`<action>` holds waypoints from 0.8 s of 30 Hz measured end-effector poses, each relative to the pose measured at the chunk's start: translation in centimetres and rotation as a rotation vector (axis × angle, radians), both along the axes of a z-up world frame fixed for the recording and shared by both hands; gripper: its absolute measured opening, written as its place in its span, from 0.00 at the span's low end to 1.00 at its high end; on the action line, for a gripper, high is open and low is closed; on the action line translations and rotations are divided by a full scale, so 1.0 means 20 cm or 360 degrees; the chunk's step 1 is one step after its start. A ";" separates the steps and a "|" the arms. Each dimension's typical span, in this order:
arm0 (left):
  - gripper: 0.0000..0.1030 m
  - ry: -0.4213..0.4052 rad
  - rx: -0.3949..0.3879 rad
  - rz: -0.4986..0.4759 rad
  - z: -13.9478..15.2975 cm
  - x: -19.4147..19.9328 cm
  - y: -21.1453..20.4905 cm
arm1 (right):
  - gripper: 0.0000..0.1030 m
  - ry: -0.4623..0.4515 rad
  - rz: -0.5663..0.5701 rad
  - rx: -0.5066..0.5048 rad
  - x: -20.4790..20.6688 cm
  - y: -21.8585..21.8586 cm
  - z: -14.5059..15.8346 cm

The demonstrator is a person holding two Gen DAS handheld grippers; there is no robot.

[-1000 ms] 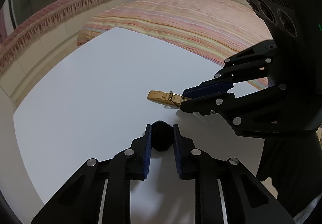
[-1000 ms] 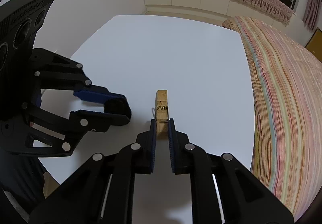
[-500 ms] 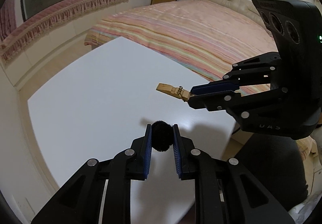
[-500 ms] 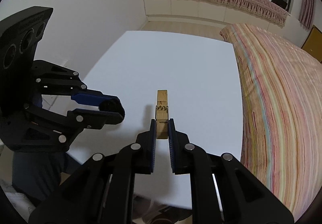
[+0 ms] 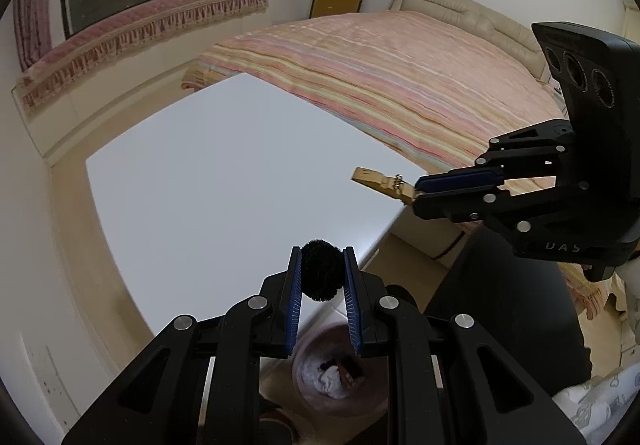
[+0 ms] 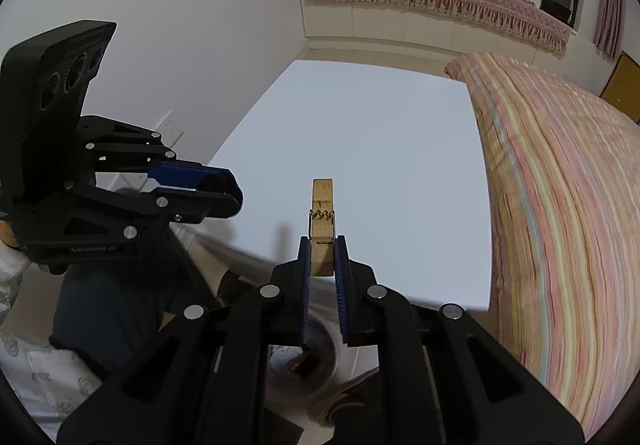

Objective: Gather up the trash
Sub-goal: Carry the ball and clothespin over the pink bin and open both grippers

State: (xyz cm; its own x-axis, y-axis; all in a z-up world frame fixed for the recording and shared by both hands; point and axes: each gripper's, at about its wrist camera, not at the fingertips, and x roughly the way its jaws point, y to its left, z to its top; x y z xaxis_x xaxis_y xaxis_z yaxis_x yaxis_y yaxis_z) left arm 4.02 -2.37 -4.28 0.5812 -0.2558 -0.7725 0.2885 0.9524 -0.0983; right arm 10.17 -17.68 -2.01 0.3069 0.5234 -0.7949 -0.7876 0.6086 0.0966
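My left gripper point(image 5: 320, 277) is shut on a black fuzzy pom-pom point(image 5: 322, 269), held in the air near the front edge of the white table point(image 5: 224, 181). My right gripper point(image 6: 322, 257) is shut on the tail of a wooden clothespin point(image 6: 322, 221), also off the table. In the left wrist view the right gripper point(image 5: 418, 191) comes in from the right with the clothespin point(image 5: 380, 183) sticking out to the left. The right wrist view has the left gripper point(image 6: 236, 195) at mid left. Below both grippers on the floor stands a pinkish trash bin point(image 5: 340, 373) with scraps inside.
A bed with a striped pink cover point(image 5: 400, 77) runs along the table's far side. A fringed window ledge point(image 5: 132, 33) lines the wall. The person's dark trousers point(image 5: 508, 309) stand to the right of the bin. The bin point(image 6: 316, 357) is blurred in the right wrist view.
Both grippers have risen and drawn back from over the table past its front edge, each still holding its object. The trash bin on the floor has come into view.
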 end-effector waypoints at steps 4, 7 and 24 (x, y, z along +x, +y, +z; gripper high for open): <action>0.19 0.0021 -0.0011 0.0002 -0.02 -0.09 -0.01 | 0.11 0.0045 0.0040 -0.0014 -0.12 -0.03 -0.02; 0.19 0.0047 -0.0020 -0.0001 -0.04 -0.14 -0.02 | 0.11 0.0083 0.0062 -0.0030 -0.20 -0.06 -0.06; 0.77 0.0117 -0.0061 -0.0018 -0.14 -0.25 -0.04 | 0.56 0.0204 0.0089 -0.0070 -0.35 -0.10 -0.18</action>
State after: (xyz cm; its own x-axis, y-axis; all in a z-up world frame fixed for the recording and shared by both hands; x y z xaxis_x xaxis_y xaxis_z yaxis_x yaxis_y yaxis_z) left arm -0.95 -3.09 -6.99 0.5199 -0.2924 -0.8026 0.2900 0.9442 -0.1562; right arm 3.24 -19.72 -5.54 0.1726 0.5007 -0.8482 -0.8034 0.5697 0.1728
